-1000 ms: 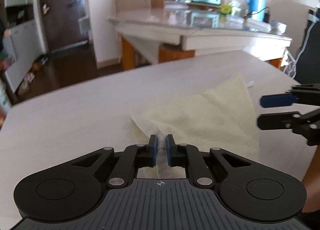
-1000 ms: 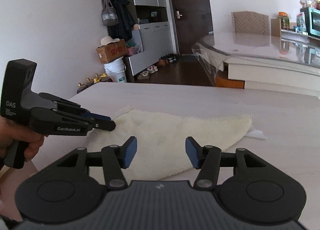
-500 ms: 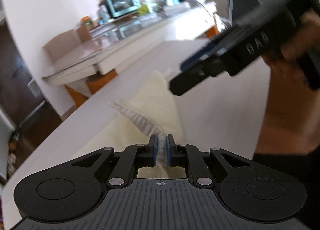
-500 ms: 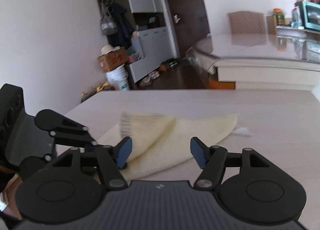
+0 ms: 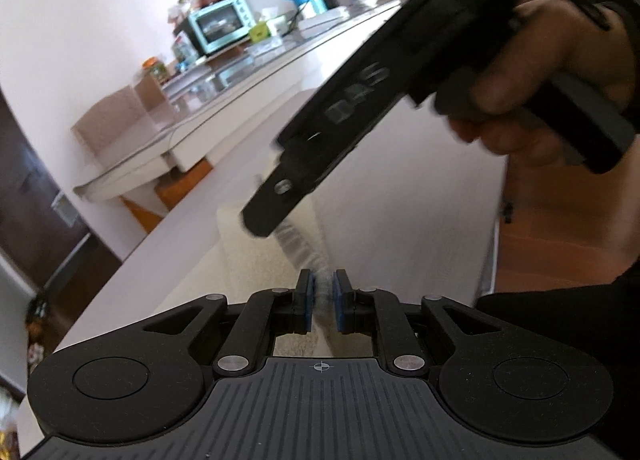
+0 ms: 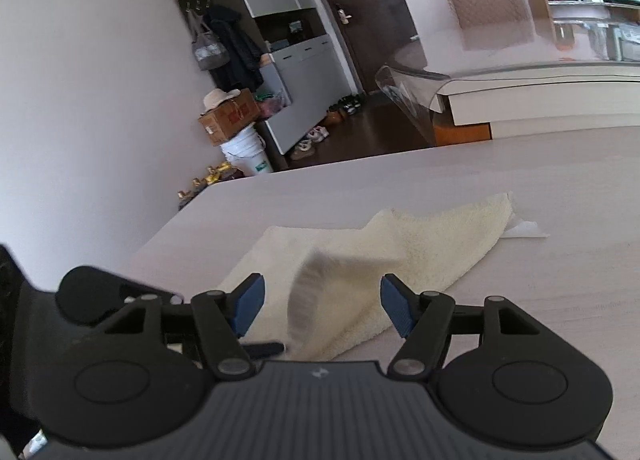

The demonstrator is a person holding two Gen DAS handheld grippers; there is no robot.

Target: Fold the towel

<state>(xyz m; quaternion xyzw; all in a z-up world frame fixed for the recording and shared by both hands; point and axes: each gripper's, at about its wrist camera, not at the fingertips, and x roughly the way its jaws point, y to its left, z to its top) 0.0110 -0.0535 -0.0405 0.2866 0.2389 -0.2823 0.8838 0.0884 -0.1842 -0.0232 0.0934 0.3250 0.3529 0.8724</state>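
**Mei:** Left wrist view shows the left claw (image 5: 322, 302) clenched on an edge of the towel (image 5: 260, 256); the cloth runs between the two blue pads and is lifted from the counter (image 5: 400, 219).

**Tom:** And the right claw (image 6: 320, 310)?

**Mei:** It is released, the pads wide apart, and the raised fold of towel (image 6: 400, 252) stands between them, but I see no touching. The rest of the towel lies flat on the counter (image 6: 520, 179), stretching toward 1 o'clock in the right wrist view.

**Tom:** So which step is this?

**Mei:** I think the first fold is only starting. One corner is held; the second is not yet taken. Next, the right claw should close on the raised edge, then both carry it over to the far side.

**Tom:** How many things?

**Mei:** One towel, two claws, one counter. Also one small white scrap (image 6: 524, 228) beside the towel's far corner; what it is, I cannot tell.
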